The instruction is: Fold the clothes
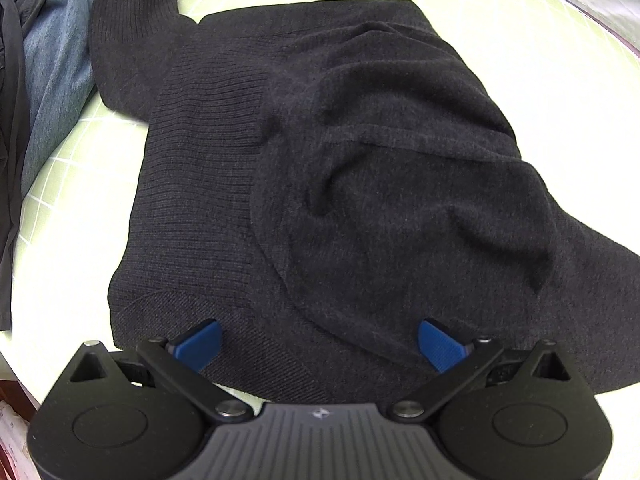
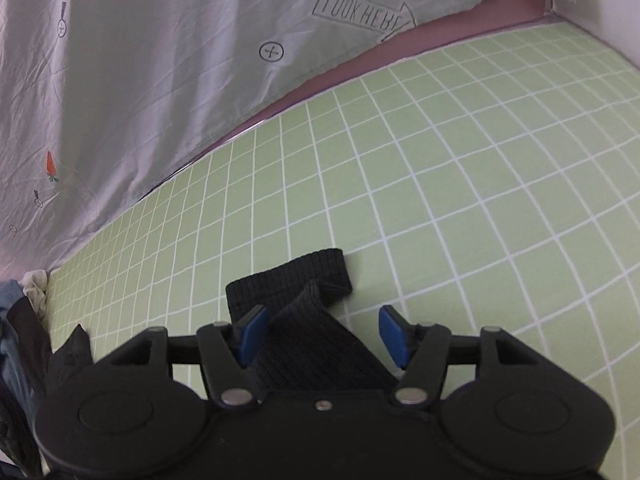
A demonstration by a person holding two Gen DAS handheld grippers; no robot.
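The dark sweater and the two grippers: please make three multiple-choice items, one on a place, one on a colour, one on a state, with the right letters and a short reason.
1. On what does the dark sweater lie?
A. a green mat with a white grid
B. a wooden floor
C. a red towel

2. What colour are the pads of the right gripper?
A. yellow
B. blue
C. white

3. How do the jaws of the left gripper stand?
A. shut on the sweater
B. shut on nothing
C. open above the sweater

Answers: 1 A, the mat shows around the sweater. 2 B, both pads are blue. 3 C, the pads stand wide apart, pinching no fabric.
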